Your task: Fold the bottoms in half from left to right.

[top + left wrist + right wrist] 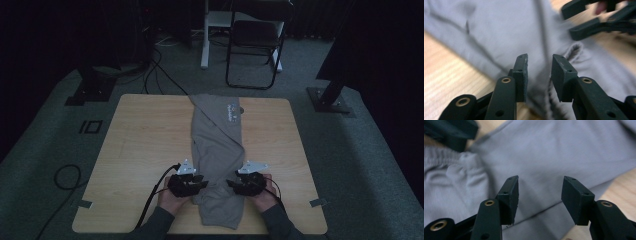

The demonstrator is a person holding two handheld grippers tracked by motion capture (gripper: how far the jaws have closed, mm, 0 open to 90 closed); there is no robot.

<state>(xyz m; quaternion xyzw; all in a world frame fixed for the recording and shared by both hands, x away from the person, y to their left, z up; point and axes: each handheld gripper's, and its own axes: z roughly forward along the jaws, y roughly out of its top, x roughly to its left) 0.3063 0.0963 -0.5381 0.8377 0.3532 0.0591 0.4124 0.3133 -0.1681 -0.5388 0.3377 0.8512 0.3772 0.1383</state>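
A grey garment point(217, 150) with a small printed logo lies folded in a long strip down the middle of the wooden table point(145, 135). My left gripper point(201, 183) is at the strip's left edge near the front, pointing inward. In the left gripper view its jaws point(539, 58) stand apart over the grey cloth point(499, 30) and a ribbed hem, not pressing it. My right gripper point(231, 184) faces it from the strip's right edge. Its jaws point(540, 181) are open above the cloth point(564, 150). Each gripper view shows the other gripper point(599, 20) point(451, 132) close by.
Bare wood lies on both sides of the garment. Beyond the table's far edge stand a black folding chair point(252, 45), a white post point(205, 35) and two dark stand bases point(90, 90) point(330, 100). Cables point(67, 175) trail on the grey carpet.
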